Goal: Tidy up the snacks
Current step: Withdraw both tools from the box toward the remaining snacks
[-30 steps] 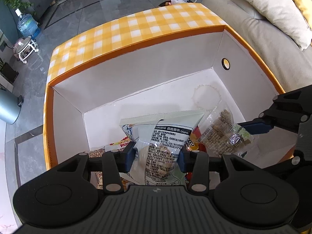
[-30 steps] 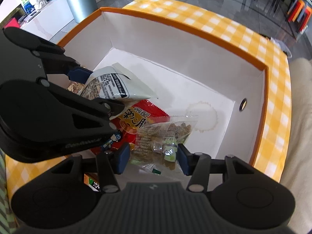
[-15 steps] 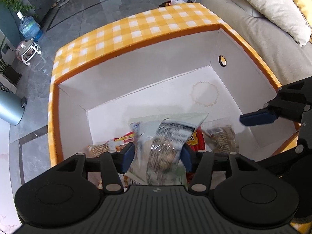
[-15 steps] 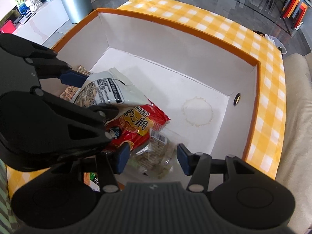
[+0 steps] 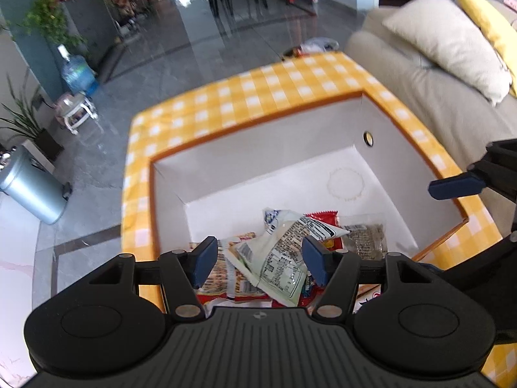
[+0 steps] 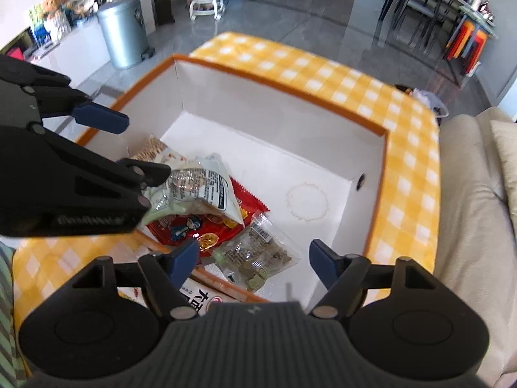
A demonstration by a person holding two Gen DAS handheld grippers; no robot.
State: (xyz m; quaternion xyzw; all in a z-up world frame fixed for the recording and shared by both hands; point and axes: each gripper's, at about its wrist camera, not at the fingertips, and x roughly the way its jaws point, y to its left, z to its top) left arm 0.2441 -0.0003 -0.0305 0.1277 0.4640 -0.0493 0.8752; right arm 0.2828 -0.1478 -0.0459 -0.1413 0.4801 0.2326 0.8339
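So both the left gripper (image 5: 258,260) and right gripper (image 6: 253,263) are opening with nothing pinched, four snack packs (image 6: 206,207) piled in the box's (image 6: 410,168) near corner, and another packet (image 6: 200,296) looks left outside.

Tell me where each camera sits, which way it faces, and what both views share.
Left wrist: rides the left tongs, angled down into the white box; jaws opening above the pale green packet; right tongs at right edge.
Right wrist: rides the right tongs, angled down; jaws opening above the clear packet; left tongs at left.
Shared: box, packets, red packet.
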